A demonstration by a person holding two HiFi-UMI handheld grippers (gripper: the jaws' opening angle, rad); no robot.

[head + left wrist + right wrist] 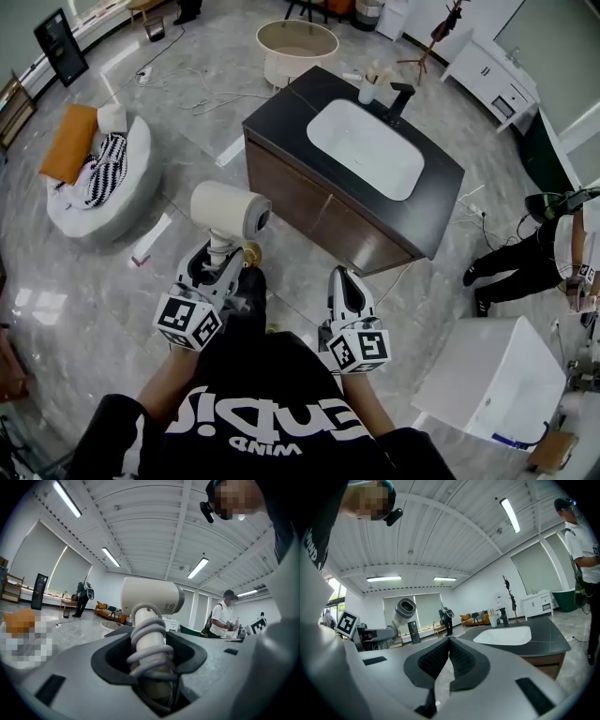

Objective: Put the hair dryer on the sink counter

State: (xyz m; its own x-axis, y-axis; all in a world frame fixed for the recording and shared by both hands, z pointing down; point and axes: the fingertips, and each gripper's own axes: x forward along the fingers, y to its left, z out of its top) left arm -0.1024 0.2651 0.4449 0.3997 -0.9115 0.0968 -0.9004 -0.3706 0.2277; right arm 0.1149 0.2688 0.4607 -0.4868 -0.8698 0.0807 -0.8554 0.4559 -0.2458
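Observation:
A cream hair dryer (229, 210) stands upright in my left gripper (222, 258), which is shut on its handle with the grey cord coiled round it. In the left gripper view the hair dryer (151, 597) rises between the pads, its barrel lying across the top. My right gripper (349, 289) is shut with nothing in it; its pads (449, 656) meet at the tips. The sink counter (281, 117), dark with a white basin (366, 148), stands ahead of both grippers. From the right gripper view the counter (553, 632) is ahead right and the hair dryer (403, 611) is at the left.
A cup (368, 90) and a black tap (400, 97) stand at the counter's far edge. A round tub (296, 49) stands beyond it, a white seat with an orange cushion (70, 141) at the left. Another person (539, 248) crouches at the right by a white cabinet (492, 380).

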